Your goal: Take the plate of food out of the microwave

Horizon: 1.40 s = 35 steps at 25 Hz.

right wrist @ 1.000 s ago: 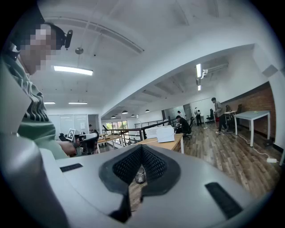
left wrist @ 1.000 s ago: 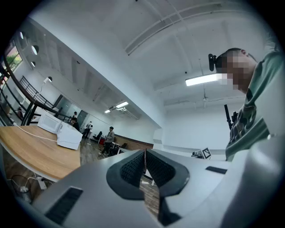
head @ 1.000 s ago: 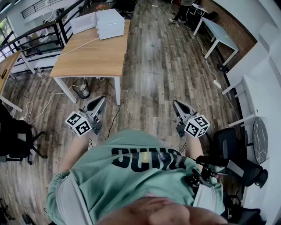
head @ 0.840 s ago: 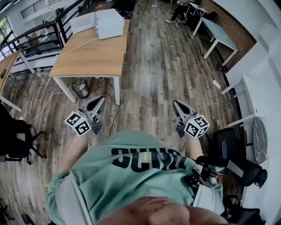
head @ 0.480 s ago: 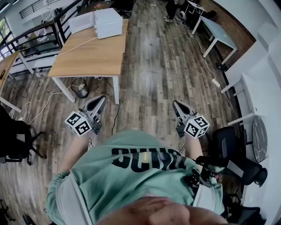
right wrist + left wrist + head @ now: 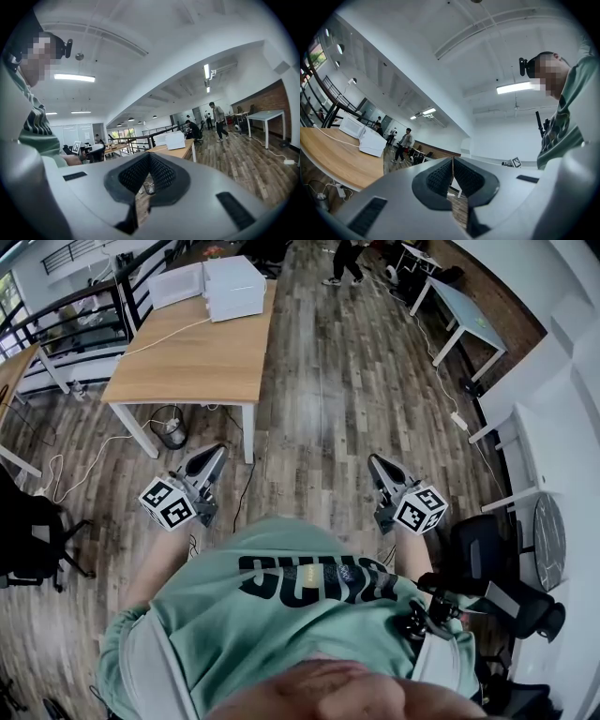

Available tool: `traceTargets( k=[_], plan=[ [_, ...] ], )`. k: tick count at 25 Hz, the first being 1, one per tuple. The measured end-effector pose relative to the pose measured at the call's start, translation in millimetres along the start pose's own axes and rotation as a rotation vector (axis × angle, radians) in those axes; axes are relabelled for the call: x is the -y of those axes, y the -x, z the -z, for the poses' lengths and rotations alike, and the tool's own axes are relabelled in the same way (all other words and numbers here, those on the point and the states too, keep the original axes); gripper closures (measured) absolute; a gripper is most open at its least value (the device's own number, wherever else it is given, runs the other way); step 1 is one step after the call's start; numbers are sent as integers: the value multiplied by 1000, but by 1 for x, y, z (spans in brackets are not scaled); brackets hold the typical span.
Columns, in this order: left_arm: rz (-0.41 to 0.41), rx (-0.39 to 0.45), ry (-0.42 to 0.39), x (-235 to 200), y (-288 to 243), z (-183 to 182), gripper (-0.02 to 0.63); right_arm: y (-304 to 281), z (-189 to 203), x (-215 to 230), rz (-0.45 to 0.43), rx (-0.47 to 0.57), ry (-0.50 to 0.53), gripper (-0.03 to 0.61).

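Below me in the head view, my left gripper (image 6: 216,453) and right gripper (image 6: 376,462) over plank floor, microwave (image 6: 234,287) on the table's (image 6: 187,362) far end, well apart from both, in the left gripper view I see jaws pressed together, empty, in the right gripper view likewise closed on nothing.

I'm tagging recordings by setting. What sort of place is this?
Probably an open-plan office, perhaps on a mezzanine: a light wooden table with white legs, a black swivel office chair, and a black metal railing beyond the table.
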<state>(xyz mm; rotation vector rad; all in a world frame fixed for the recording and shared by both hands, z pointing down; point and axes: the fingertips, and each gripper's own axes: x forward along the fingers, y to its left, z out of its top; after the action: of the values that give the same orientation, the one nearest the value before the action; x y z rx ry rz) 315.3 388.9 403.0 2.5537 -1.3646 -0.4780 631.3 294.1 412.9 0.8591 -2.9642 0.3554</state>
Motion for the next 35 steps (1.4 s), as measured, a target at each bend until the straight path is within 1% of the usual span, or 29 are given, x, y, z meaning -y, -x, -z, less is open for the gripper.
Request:
traceTargets(
  k=[5, 8, 19, 22, 24, 27, 31, 35],
  plan=[
    [-8, 19, 1, -21, 14, -13, 600, -27, -8, -12, -15, -10, 11, 572],
    [-23, 35, 16, -41, 32, -26, 600, -51, -14, -28, -26, -14, 16, 572],
    [-62, 54, 26, -134, 128, -74, 600, -171, -19, -122, -79, -41, 57, 572],
    [-57, 53, 12, -155, 145, -83, 600, -197, -19, -144, -87, -52, 76, 572],
    [-52, 56, 17, -166, 151, -87, 600, -209, -18, -152, -88, -59, 81, 572],
    [-41, 64, 29, -175, 151, -89, 600, -218, -15, -153, -80, -72, 78, 572],
    [-39, 60, 26, -185, 139, -89, 600, -232, -15, -132, -77, -67, 53, 572],
    [-71, 44, 22, -199, 124, -88, 600, -262, -12, -110, -123, -55, 22, 572]
  ],
)
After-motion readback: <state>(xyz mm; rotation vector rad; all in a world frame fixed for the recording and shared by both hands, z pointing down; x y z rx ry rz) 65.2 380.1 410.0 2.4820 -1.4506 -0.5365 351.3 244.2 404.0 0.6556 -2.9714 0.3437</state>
